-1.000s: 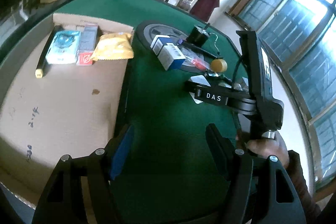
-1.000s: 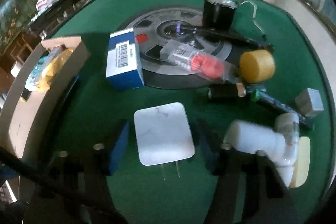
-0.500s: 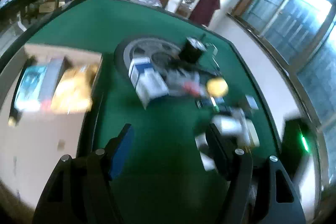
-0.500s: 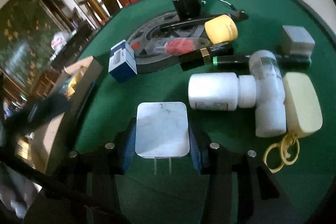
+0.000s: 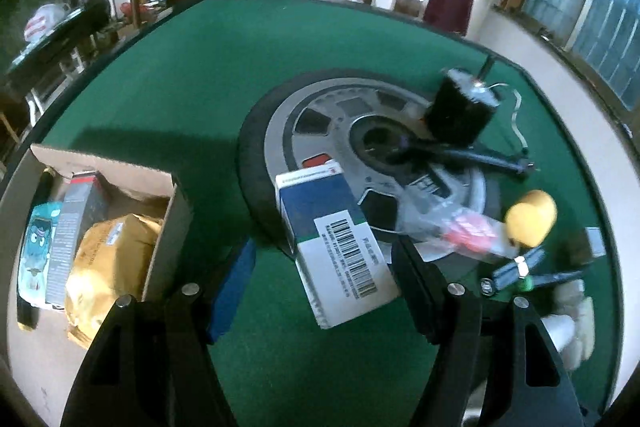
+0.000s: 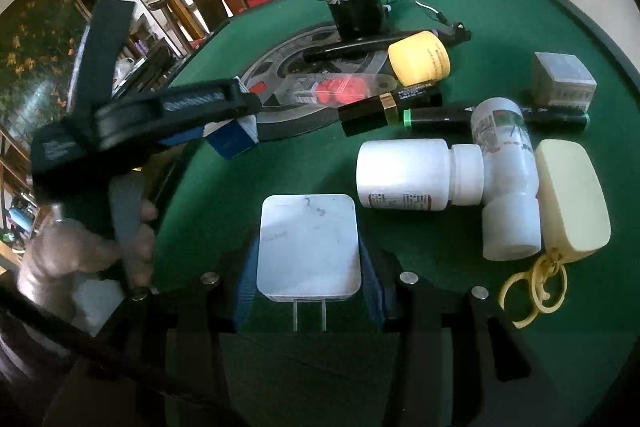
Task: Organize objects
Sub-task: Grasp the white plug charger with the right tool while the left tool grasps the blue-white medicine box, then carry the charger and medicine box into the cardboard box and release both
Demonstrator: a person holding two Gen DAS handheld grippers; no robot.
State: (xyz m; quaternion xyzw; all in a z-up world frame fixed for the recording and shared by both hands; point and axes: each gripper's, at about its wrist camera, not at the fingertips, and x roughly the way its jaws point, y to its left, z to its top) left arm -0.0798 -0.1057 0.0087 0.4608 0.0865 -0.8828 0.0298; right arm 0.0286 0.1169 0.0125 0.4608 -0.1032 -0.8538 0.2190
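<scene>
Since a second ago the left gripper [image 5: 320,275] has swung from above the cardboard toward the blue-and-white box [image 5: 334,247], which now lies between its spread fingers, untouched; the right gripper [image 6: 308,267] has closed in on the white plug adapter [image 6: 308,247] and now pinches it by its sides, prongs toward the camera. Only a barcode shows on the box; its small print is unreadable. At nine o'clock in the left view the cardboard box [image 5: 160,227] holds a yellow packet [image 5: 108,267], a grey carton and a cartoon-printed pack, partly cut off. At two o'clock of the adapter lie two white bottles [image 6: 404,173], labels too small to read.
</scene>
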